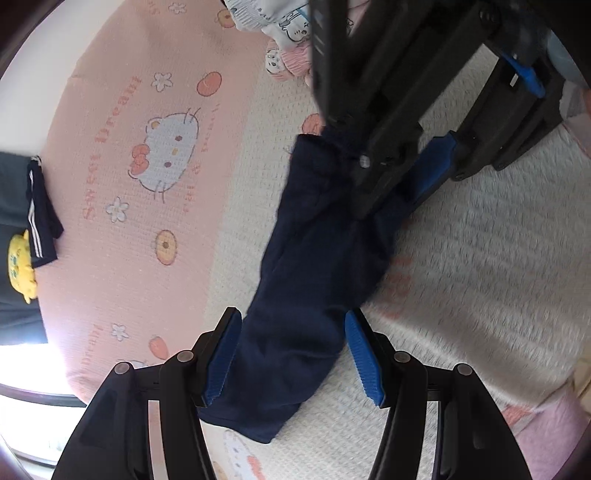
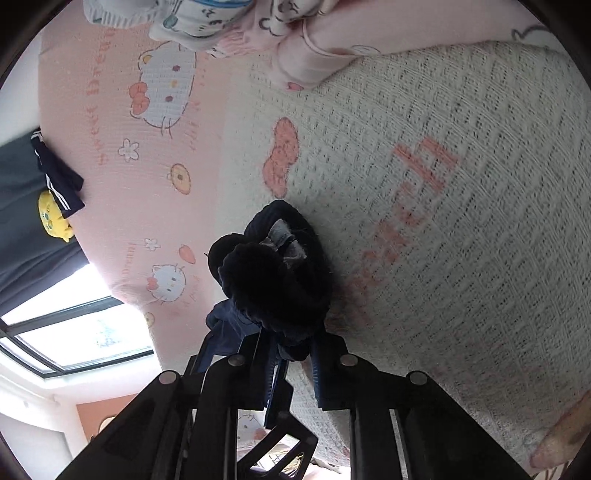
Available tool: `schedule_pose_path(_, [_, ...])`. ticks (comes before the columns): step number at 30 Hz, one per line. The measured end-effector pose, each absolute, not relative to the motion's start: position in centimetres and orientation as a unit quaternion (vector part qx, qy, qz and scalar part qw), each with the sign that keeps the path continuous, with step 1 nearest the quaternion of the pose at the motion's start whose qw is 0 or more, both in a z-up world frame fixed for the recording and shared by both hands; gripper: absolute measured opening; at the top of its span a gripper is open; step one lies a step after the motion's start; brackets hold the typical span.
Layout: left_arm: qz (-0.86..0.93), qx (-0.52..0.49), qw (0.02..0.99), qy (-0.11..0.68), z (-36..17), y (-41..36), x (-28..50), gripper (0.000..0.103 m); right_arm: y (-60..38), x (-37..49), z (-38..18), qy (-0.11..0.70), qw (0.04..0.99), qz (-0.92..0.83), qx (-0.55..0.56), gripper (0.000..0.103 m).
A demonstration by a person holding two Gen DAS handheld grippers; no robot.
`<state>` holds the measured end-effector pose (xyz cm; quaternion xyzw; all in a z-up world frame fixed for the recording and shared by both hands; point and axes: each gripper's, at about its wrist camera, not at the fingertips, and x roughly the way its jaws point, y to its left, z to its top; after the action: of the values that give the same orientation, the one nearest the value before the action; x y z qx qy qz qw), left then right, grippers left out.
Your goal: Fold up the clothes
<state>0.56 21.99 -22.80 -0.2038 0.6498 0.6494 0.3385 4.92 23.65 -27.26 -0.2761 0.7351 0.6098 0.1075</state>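
The left claw (image 1: 291,354) stands half open, its blue pads either side of the navy garment (image 1: 314,280) lying on the pink-and-cream bed cover (image 1: 461,258); whether they press the cloth is unclear. The right claw (image 2: 295,373) is clenched on the garment's bunched end. Only the right view shows a window (image 2: 77,336). Printed clothes (image 2: 207,22) lie beyond.

Navy garment (image 1: 306,295) on patterned bedspread (image 1: 147,184), between left gripper (image 1: 291,354) jaws.
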Motion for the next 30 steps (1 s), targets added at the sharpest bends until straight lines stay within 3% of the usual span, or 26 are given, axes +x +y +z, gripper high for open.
schedule_pose_path(10, [0.632,-0.189,0.35,0.665,-24.4,22.3,0.9,0.056,24.6,5.7,-27.4,0.745,0.097,0.603,-0.266,0.014])
schedule_pose_path(14, [0.627,-0.108,0.336,0.695,-26.0,21.3,2.4,0.069,24.9,6.1,-27.1,0.743,0.094,0.609,-0.261,0.014])
schedule_pose_path(30, [0.646,-0.005,0.326,0.69,-26.7,21.0,5.4,0.07,25.6,6.3,-24.9,0.734,0.063,0.628,-0.25,0.017])
